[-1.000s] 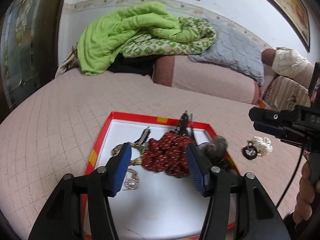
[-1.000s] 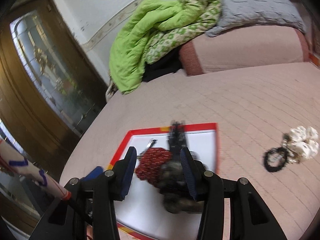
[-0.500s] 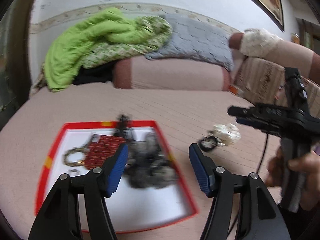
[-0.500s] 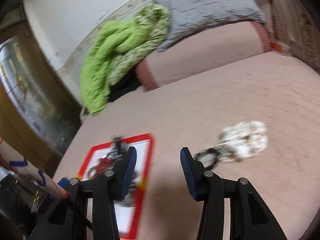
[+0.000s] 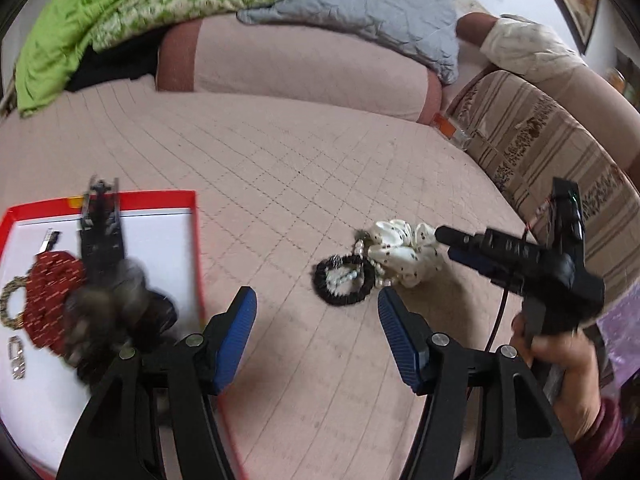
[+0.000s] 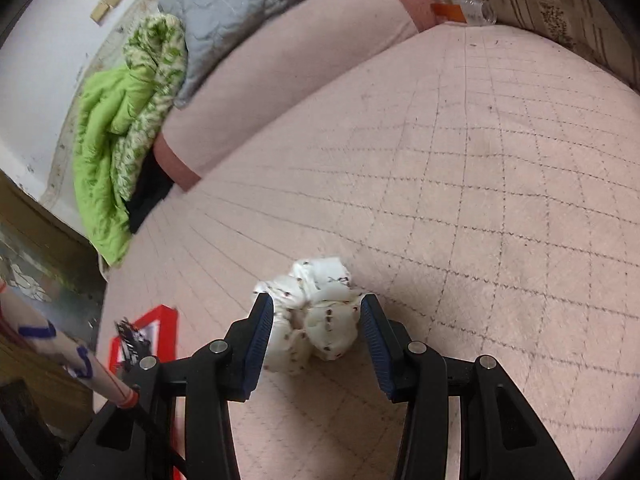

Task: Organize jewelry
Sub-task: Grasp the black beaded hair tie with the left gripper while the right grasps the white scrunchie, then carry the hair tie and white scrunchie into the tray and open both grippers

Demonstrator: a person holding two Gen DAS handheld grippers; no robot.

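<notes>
1. The cream fabric scrunchie with dark specks [image 6: 316,320] lies on the pink quilted bedspread [image 6: 480,200]. It sits between the blue pads of my right gripper [image 6: 317,340]. The left pad seems to brush it and the right stands just clear, so I read those jaws as spread, not pinching.
2. In the left wrist view a black beaded ring [image 5: 344,282] and a short string of pale beads [image 5: 366,256] touch that scrunchie on its left. How they link I cannot make out.
3. My left gripper [image 5: 316,332] hangs over bare quilt just short of the ring. Its jaws have just been opening and stand wide, with nothing between them.
4. The red-rimmed white tray [image 5: 192,240] sits at the left, cut off by the frame edge. It holds a dark red patterned fabric piece [image 5: 50,284], a gold chain loop [image 5: 8,300], a small silver clasp [image 5: 16,354], a black clip [image 5: 100,224] and a grey furry lump [image 5: 108,312], blurred beyond telling.
5. Open quilt stretches between tray and scrunchie. The pink bolster [image 5: 300,64] and striped cushion [image 5: 540,140] bound the far and right sides.
</notes>
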